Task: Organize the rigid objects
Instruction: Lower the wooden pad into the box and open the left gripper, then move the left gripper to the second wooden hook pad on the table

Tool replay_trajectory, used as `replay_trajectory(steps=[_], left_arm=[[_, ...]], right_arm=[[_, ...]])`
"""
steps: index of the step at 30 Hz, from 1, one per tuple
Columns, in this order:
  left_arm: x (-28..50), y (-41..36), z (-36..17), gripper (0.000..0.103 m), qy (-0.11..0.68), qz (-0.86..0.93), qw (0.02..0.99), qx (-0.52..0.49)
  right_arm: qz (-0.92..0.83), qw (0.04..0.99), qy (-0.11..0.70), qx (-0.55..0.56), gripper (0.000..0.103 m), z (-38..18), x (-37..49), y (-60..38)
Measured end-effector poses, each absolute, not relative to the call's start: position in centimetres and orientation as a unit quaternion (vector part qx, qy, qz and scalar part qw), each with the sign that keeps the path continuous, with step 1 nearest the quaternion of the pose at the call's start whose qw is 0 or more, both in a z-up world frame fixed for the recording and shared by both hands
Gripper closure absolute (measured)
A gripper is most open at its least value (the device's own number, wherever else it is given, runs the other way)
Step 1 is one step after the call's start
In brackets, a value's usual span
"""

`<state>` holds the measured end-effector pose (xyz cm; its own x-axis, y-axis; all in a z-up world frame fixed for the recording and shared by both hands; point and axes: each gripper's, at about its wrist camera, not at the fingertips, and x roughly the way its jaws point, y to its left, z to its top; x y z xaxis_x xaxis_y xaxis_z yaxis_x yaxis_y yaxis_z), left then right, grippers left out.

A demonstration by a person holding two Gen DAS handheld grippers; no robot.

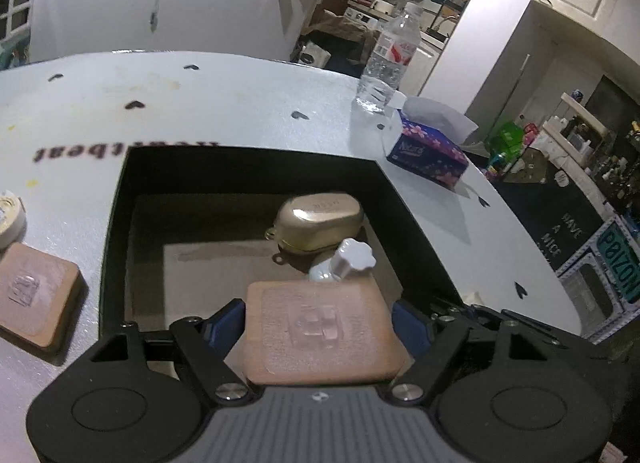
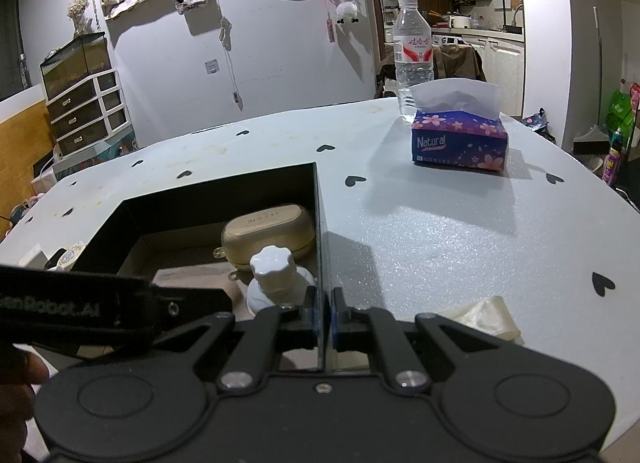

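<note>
Left wrist view: the left gripper [image 1: 318, 327] hangs over the near edge of the black box [image 1: 120, 199], and a tan square block [image 1: 320, 333] lies between its blue pads [image 1: 412, 329]. A narrow gap shows on each side, so the jaws stand released around it. Inside the box, at 12 o'clock from the block, sit a white bottle with a flower-shaped cap [image 1: 348, 261] and a gold case [image 1: 320, 221]. A second tan block [image 1: 36, 297] lies on the table [image 1: 240, 111] at 9 o'clock.

Right wrist view: the right gripper [image 2: 322, 321] is clenched on the box's thin right wall [image 2: 320, 223]. The tissue box [image 2: 460, 141] and water bottle [image 2: 412, 55] stand at 1 o'clock.
</note>
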<state>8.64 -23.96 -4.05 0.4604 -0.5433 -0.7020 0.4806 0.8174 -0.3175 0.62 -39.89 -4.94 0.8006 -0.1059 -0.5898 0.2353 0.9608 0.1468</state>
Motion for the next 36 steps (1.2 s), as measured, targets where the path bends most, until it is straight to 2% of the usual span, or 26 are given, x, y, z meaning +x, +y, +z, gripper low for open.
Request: replay_trajectory(steps=[2, 19, 25, 32, 36], left_arm=[[8.4, -24.0, -3.9, 0.012, 0.420, -0.305, 0.854, -0.034], [7.7, -23.5, -3.1, 0.012, 0.414, -0.318, 0.852, -0.034], [6.8, -23.3, -2.3, 0.009, 0.398, -0.319, 0.860, -0.017], [5.1, -22.2, -0.8, 0.000, 0.354, -0.327, 0.876, 0.003], [4.3, -21.3, -0.2, 0.000, 0.324, -0.318, 0.891, 0.019]], right_arm=[[-0.090, 0.943, 0.303, 0.107, 0.096, -5.0, 0.6, -39.8], [-0.091, 0.943, 0.303, 0.108, 0.097, -5.0, 0.6, -39.8], [-0.090, 0.943, 0.302, 0.108, 0.096, -5.0, 0.6, -39.9], [-0.090, 0.943, 0.303, 0.107, 0.096, -4.9, 0.6, -39.9], [-0.090, 0.943, 0.303, 0.108, 0.096, -5.0, 0.7, -39.9]])
